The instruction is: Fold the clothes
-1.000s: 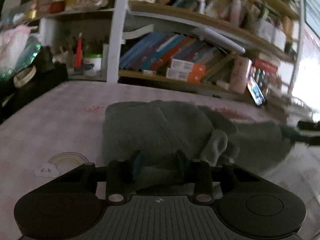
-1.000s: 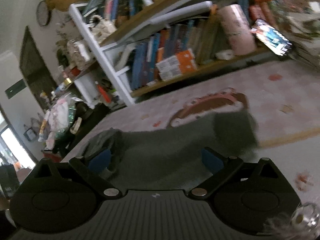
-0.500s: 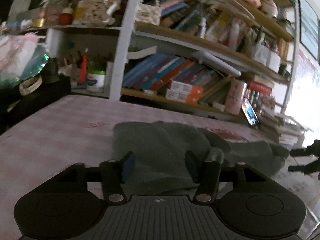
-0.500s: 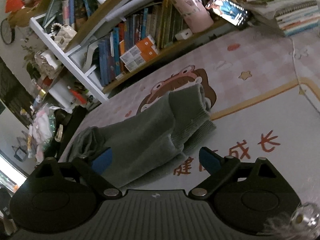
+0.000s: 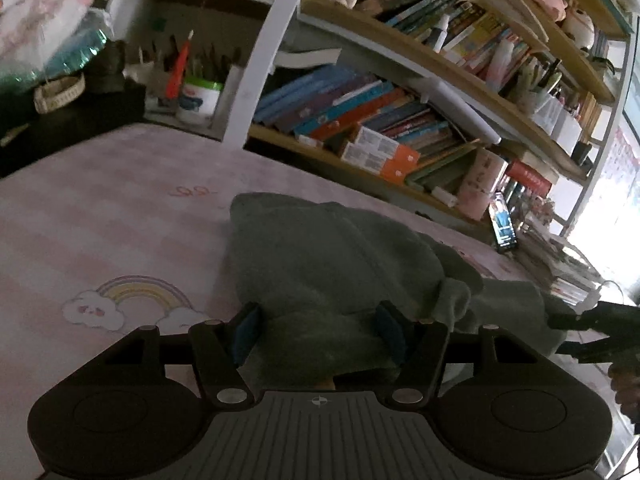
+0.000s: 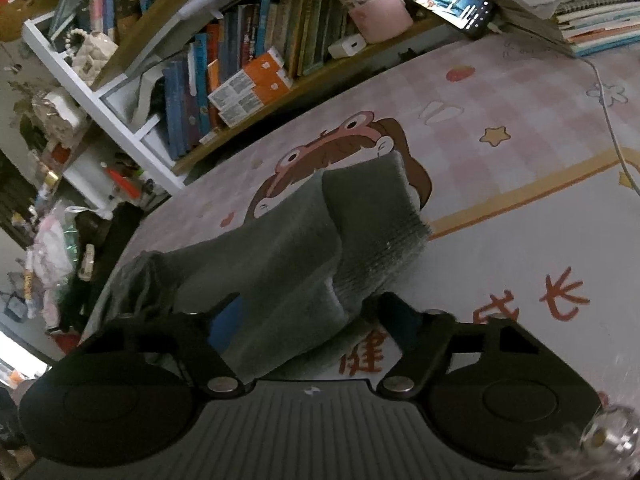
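Left wrist view now sits lower over the pink mat (image 5: 100, 216), nearer the grey garment (image 5: 320, 256) lying bunched there than half a second ago. Left gripper (image 5: 318, 326) and right gripper (image 6: 316, 312) both straddle cloth, jaws spread.

Left tool (image 5: 318, 326), right tool (image 6: 310, 314): black housings; blue pads; silver pivot screws; ribbed grey centre.
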A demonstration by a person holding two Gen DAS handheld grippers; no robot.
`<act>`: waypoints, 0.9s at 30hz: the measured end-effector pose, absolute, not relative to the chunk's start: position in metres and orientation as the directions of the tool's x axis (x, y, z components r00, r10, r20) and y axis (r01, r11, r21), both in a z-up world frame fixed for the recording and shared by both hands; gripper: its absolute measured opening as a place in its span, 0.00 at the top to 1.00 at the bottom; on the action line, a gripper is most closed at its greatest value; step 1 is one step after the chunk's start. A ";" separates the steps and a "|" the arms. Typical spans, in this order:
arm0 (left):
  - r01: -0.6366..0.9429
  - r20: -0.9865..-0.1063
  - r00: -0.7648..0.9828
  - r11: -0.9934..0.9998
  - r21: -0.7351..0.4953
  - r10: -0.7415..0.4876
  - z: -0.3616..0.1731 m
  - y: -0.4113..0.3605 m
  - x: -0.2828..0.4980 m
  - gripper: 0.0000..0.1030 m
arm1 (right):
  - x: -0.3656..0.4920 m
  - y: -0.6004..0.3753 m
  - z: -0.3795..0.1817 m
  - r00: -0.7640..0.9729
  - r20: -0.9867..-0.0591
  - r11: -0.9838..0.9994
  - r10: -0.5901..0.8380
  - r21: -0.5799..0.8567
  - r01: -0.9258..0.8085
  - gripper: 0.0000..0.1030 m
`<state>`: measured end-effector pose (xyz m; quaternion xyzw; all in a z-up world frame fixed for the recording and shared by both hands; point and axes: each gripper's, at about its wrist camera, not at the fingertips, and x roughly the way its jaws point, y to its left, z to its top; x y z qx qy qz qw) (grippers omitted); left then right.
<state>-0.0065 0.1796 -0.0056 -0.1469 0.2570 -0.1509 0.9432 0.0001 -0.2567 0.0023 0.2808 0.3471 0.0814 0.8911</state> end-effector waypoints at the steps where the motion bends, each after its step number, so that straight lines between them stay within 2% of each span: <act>1: 0.215 -0.446 0.819 0.914 -0.344 -0.361 -0.005 0.177 -0.002 0.40 | 0.002 -0.257 0.002 0.749 -0.575 0.833 0.329 0.550 0.056 0.45; 2: 0.220 -0.452 0.816 0.916 -0.334 -0.361 -0.004 0.175 0.003 0.40 | 0.004 -0.258 0.001 0.756 -0.574 0.839 0.313 0.540 0.063 0.49; 4: 0.227 -0.459 0.811 0.918 -0.326 -0.364 -0.003 0.171 0.013 0.40 | 0.006 -0.263 -0.002 0.768 -0.572 0.842 0.288 0.534 0.081 0.64; 7: 0.233 -0.460 0.804 0.911 -0.340 -0.378 -0.002 0.167 0.032 0.40 | 0.007 -0.269 0.001 0.786 -0.559 0.846 0.264 0.526 0.090 0.73; 11: 0.235 -0.447 0.799 0.894 -0.382 -0.401 -0.003 0.165 0.048 0.42 | 0.007 -0.276 0.007 0.810 -0.536 0.851 0.239 0.517 0.091 0.78; 14: 0.247 -0.438 0.807 0.900 -0.359 -0.396 -0.005 0.161 0.046 0.38 | 0.008 -0.277 0.013 0.821 -0.523 0.855 0.229 0.512 0.088 0.79; 18: 0.280 -0.408 0.816 0.898 -0.340 -0.409 -0.003 0.161 0.039 0.22 | 0.013 -0.276 0.015 0.815 -0.534 0.853 0.226 0.512 0.098 0.79; 21: 0.298 -0.391 0.818 0.891 -0.341 -0.423 -0.001 0.161 0.037 0.15 | 0.016 -0.281 0.011 0.802 -0.550 0.822 0.233 0.552 0.139 0.74; 24: 0.300 -0.392 0.817 0.892 -0.339 -0.423 0.000 0.159 0.038 0.14 | 0.015 -0.286 0.004 0.791 -0.576 0.792 0.208 0.574 0.210 0.73; 26: 0.290 -0.400 0.817 0.895 -0.338 -0.416 0.000 0.159 0.040 0.12 | 0.014 -0.288 -0.001 0.786 -0.583 0.769 0.204 0.593 0.240 0.67; 27: 0.284 -0.406 0.817 0.898 -0.336 -0.410 0.000 0.159 0.041 0.11 | 0.013 -0.290 -0.003 0.785 -0.586 0.759 0.201 0.600 0.253 0.62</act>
